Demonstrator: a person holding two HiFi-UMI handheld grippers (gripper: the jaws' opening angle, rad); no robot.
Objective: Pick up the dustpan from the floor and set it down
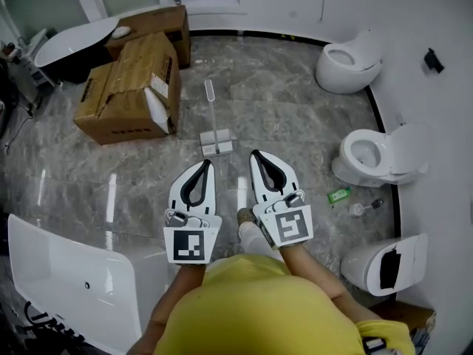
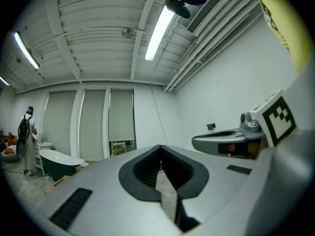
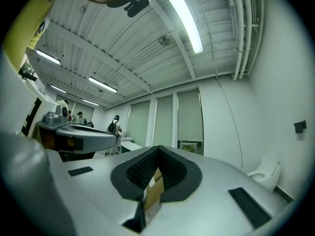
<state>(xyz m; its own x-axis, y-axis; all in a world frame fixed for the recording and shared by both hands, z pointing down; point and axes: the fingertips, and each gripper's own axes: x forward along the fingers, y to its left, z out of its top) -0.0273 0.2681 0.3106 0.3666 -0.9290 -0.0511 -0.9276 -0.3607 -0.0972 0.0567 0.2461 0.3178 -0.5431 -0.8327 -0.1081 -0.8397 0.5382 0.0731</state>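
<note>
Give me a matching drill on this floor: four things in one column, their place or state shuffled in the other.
1 dustpan
2 cardboard box
3 green packet
4 left gripper

A shut, nothing held
B beside a toilet
C mid-floor, handle pointing away
D left of the dustpan

Pairs: 1-C, 2-D, 3-B, 4-A

R tongs (image 3: pixel 158 146) closed tip to tip; toilet (image 3: pixel 266 173) at rt.
</note>
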